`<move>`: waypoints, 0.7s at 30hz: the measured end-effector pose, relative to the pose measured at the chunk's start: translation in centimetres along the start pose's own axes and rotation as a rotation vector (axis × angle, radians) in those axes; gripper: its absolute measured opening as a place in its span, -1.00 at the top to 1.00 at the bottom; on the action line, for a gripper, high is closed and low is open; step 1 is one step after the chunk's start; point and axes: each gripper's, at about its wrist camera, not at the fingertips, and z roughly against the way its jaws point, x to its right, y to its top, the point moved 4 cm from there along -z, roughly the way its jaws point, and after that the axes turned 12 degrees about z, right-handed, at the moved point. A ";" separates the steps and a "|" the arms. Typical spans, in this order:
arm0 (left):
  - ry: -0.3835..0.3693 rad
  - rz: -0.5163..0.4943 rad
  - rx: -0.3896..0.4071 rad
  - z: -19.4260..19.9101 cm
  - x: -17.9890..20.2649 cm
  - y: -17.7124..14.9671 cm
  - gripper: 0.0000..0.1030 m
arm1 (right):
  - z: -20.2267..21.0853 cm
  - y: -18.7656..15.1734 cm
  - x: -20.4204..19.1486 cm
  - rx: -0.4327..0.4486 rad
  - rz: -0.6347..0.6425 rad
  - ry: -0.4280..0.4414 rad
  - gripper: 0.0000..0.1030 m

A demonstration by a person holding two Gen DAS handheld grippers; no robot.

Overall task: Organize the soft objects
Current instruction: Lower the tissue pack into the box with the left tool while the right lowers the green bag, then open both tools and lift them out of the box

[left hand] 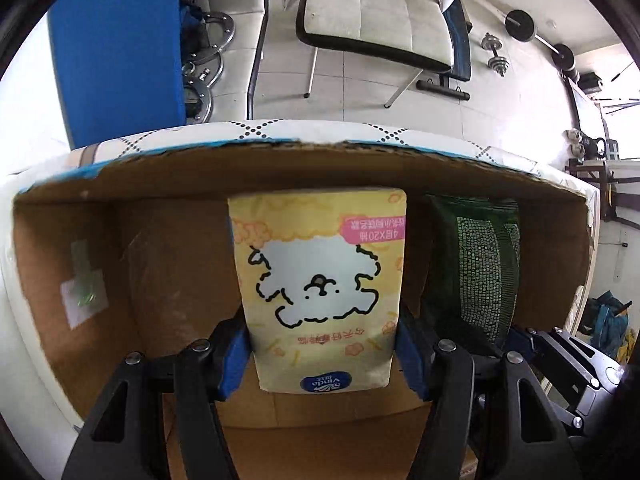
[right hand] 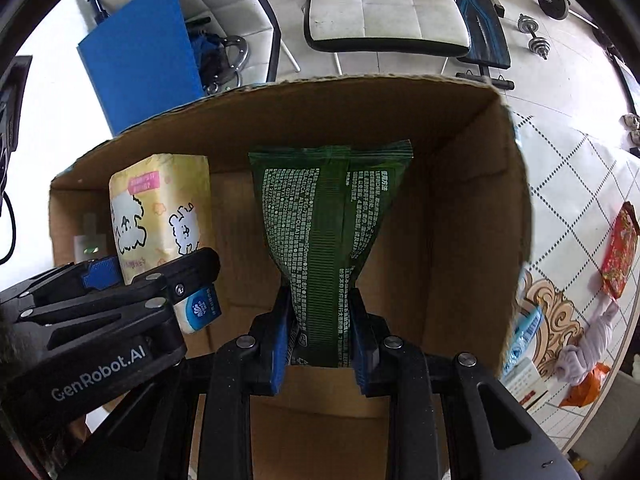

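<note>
Beyond patterned tabletop (right hand: 576, 184), white chair (right hand: 384, 4).

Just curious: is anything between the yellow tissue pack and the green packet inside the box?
Nothing: only bare cardboard box wall and floor separates the yellow tissue pack from the green packet, clearest in the right wrist view.
</note>
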 end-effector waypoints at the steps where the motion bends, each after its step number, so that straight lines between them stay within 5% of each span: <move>1: -0.005 -0.005 -0.018 -0.4 0.0 0.3 -0.19 | -0.3 0.3 0.0 -0.004 -0.002 0.004 0.45; 6: -0.012 0.027 -0.066 -1.5 -0.5 0.6 -0.20 | -1.6 0.8 0.0 -0.027 0.003 0.021 0.41; 10: 0.003 0.038 -0.042 -0.6 -1.0 0.3 -0.75 | -1.3 0.6 0.0 -0.005 0.010 0.003 -0.18; 12: 0.010 0.040 -0.025 0.1 -1.4 0.0 -0.76 | -0.9 0.4 -0.3 0.000 0.016 0.004 -0.35; 16: 0.013 0.043 0.009 1.8 -2.2 -0.8 -0.78 | 0.4 -0.8 -0.7 0.003 0.017 -0.019 -0.36; 21: 0.038 0.038 0.073 4.4 -3.2 -2.6 -0.78 | 2.6 -3.2 -1.3 0.015 0.045 -0.066 -0.75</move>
